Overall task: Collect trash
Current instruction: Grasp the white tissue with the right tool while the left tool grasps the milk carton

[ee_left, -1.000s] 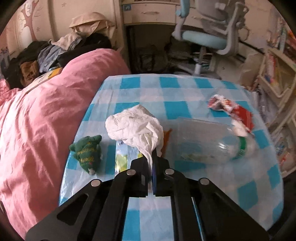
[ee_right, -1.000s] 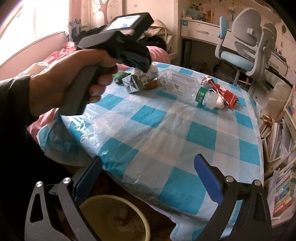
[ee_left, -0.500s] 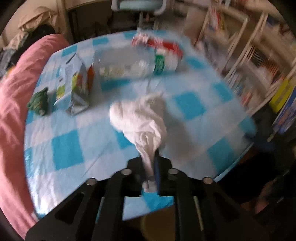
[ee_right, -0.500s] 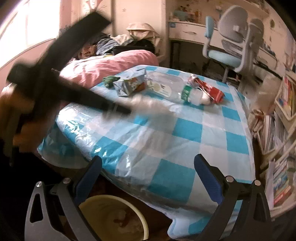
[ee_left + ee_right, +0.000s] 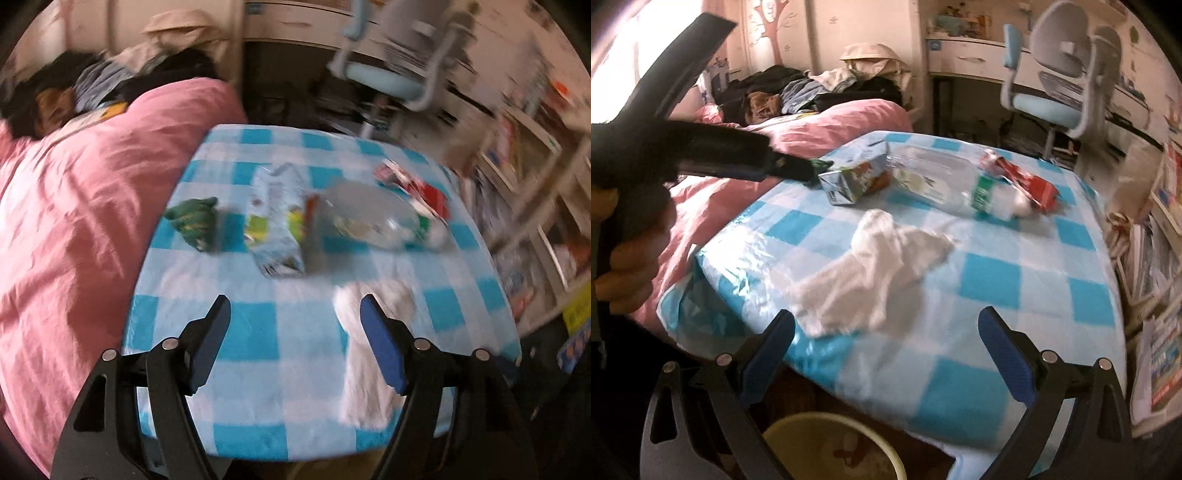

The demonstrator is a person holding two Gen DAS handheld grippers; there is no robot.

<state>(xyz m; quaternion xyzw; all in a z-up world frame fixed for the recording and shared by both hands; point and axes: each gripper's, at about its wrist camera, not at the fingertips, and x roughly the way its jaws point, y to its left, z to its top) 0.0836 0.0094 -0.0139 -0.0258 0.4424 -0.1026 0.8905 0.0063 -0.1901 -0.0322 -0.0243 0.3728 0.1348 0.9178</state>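
Black tool (image 5: 295,325) frames, blue pads (image 5: 380,350) (silver screws), bare-skinned hand (image 5: 631,254).

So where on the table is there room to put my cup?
Bare cloth lies right of the white tissue, toward the bookshelf-side table edge. The far strip is crowded: green wrapper, milk carton, plastic bottle, red wrapper.

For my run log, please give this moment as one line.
left tongs: open, empty | right tongs: open, empty | white tissue: lying on table near its edge | yellow bin: below edge | carton, bottle, wrappers: uncollected
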